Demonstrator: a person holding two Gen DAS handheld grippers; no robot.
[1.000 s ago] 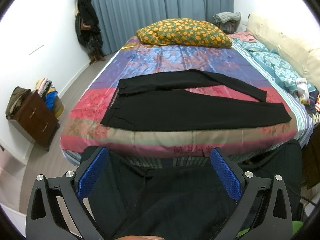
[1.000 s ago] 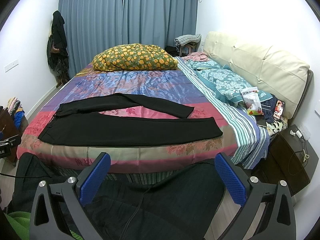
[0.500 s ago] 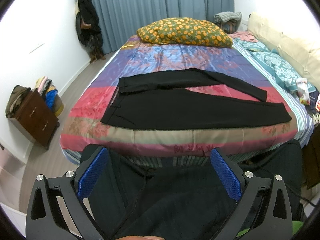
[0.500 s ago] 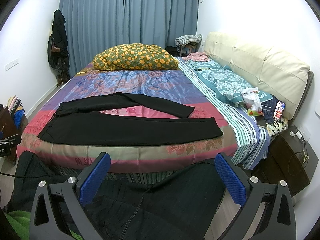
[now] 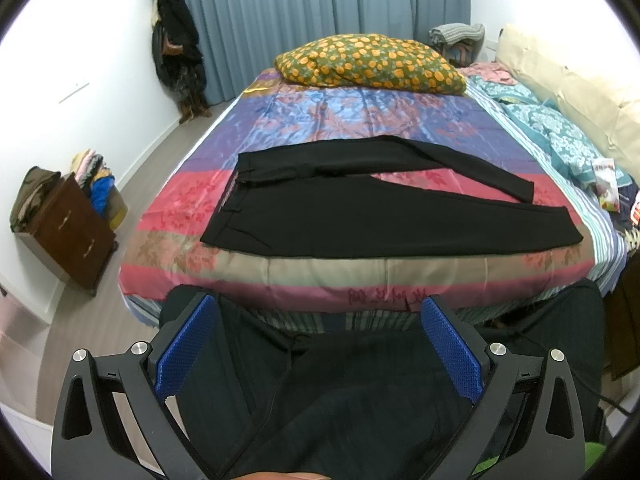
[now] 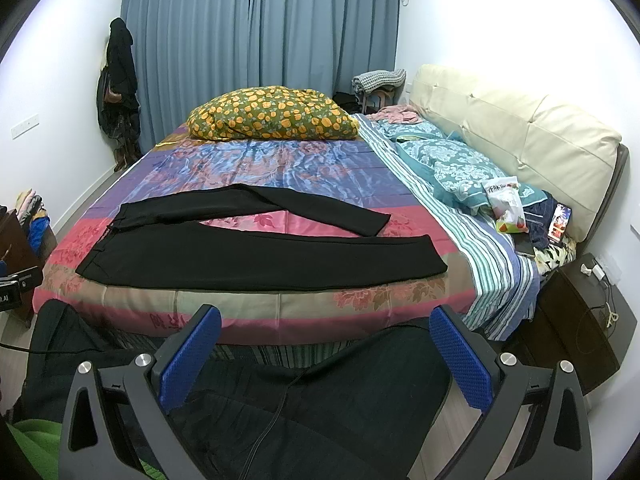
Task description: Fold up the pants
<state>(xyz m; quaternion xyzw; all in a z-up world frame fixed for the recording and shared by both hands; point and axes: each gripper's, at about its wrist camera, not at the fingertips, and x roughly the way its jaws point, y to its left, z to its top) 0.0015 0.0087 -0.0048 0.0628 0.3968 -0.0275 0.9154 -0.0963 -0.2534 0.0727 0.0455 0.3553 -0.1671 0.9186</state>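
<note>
Trousers [image 5: 360, 220], black, lie spread flat across the near end of the bed's patterned quilt [image 5: 360, 276], waistband to the person's left, cuffs to the right. The two legs splay apart in a narrow V with pink quilt showing between them, so the far leg looks ready to be laid over the near one as a first fold. Nothing is folded yet, by the look of it. The left gripper [image 5: 316, 320] hangs short of the bed edge with its blue pads wide apart and nothing between them; the right gripper [image 6: 324, 332] does likewise, and neither touches the cloth. The left wrist view shows a wooden bedside cabinet [image 5: 68, 232] with clothes piled on it. The right wrist view alone shows the cream headboard [image 6: 540, 136], a snack bag [image 6: 506, 204] beside the teal pillows, and a dark nightstand [image 6: 576, 316].
</note>
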